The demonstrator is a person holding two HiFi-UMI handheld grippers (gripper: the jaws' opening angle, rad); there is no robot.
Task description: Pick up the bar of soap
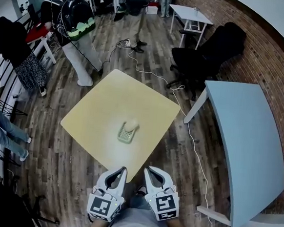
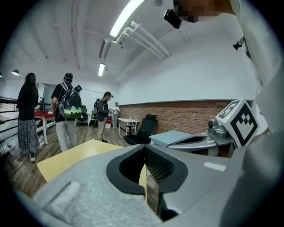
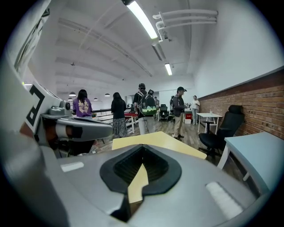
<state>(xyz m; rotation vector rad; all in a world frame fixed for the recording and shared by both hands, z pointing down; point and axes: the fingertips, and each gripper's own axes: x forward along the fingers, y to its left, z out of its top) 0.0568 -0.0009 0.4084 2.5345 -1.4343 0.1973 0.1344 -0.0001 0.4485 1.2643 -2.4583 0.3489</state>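
Observation:
A pale bar of soap [image 1: 132, 125] lies on a green slatted soap dish [image 1: 125, 135] near the middle of the square yellow table [image 1: 98, 112]. Both grippers hover side by side off the table's near corner, well short of the soap. The left gripper [image 1: 123, 170] has its jaws together with nothing between them, and so does the right gripper [image 1: 147, 170]. In the left gripper view the left gripper [image 2: 144, 148] points over the yellow table [image 2: 75, 155]. The right gripper [image 3: 142, 148] points at the same tabletop [image 3: 155, 139]. The soap shows in neither gripper view.
A light blue table [image 1: 242, 143] stands to the right, a black office chair [image 1: 200, 56] beyond it. A white cable [image 1: 189, 134] runs over the wooden floor by the yellow table's right corner. Several people [image 1: 77, 37] stand at the far left. A brick wall [image 1: 264, 56] closes the right side.

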